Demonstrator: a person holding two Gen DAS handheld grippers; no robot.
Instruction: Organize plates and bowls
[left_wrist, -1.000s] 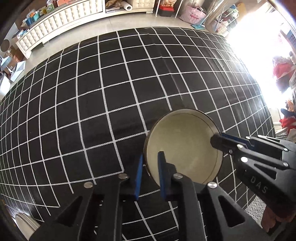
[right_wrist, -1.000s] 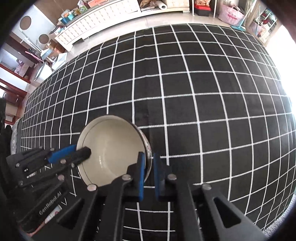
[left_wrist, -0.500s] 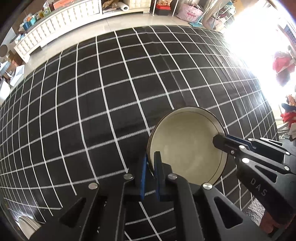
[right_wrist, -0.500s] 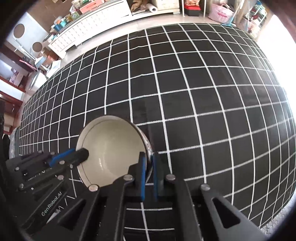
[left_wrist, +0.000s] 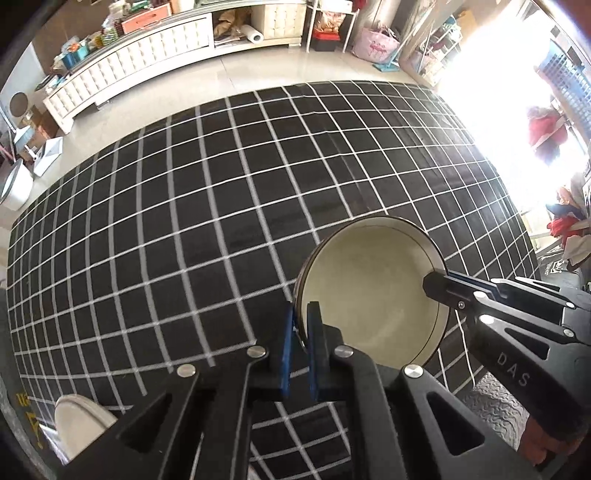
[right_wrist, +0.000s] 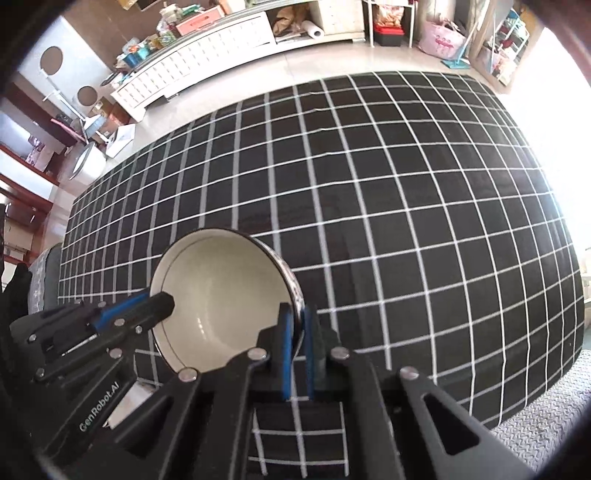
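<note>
A pale dish (left_wrist: 79, 424) sits half hidden behind the left tool (left_wrist: 302, 325).

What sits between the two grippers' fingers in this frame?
Only the bowl: the left gripper and right gripper each pinch opposite sides of its rim, shown in both wrist views.

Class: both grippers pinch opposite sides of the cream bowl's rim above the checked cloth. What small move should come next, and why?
Probably carry the bowl level toward the pale dish at the cloth's near corner. The left gripper and right gripper each clamp the rim, and that dish looks like the only other crockery in view.
</note>
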